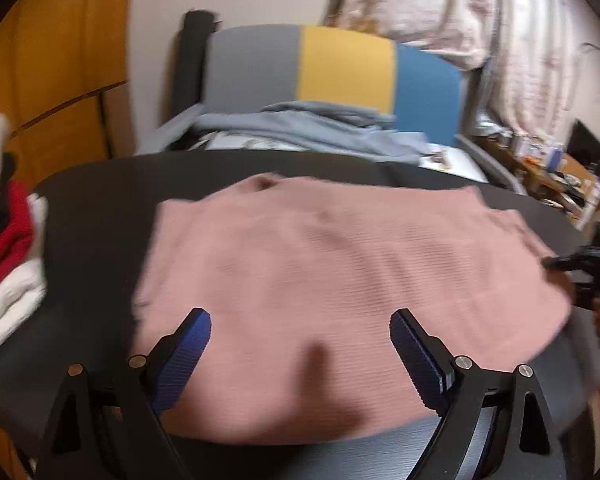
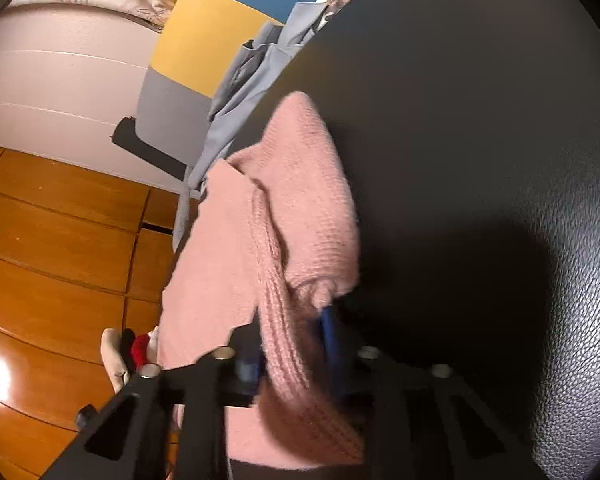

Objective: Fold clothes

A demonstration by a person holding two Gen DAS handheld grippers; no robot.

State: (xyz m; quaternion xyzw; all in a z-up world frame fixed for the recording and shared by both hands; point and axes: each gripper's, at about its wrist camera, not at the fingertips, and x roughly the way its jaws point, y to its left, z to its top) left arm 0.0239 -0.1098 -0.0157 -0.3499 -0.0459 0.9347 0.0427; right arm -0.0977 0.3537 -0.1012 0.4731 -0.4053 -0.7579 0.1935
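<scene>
The pink sweater (image 1: 340, 280) lies spread on the dark counter (image 1: 92, 220). The right gripper (image 2: 292, 344) has its jaws clenched on a ribbed edge; the left gripper (image 1: 300, 344) hovers released over the sweater's near hem. A fold seems underway: next, carry that edge across the sweater

I work over a dark round table (image 1: 100, 216) with a leathery grain. Beyond its far edge stands a headboard (image 1: 340, 68) in grey, yellow and blue panels, with pale blue bedding (image 1: 320, 128) heaped before it. Orange wooden cabinet doors (image 1: 60, 60) fill the far left, a pale patterned curtain (image 1: 480, 12) hangs far right, and a cluttered desk (image 1: 560, 168) sits beneath it.
</scene>
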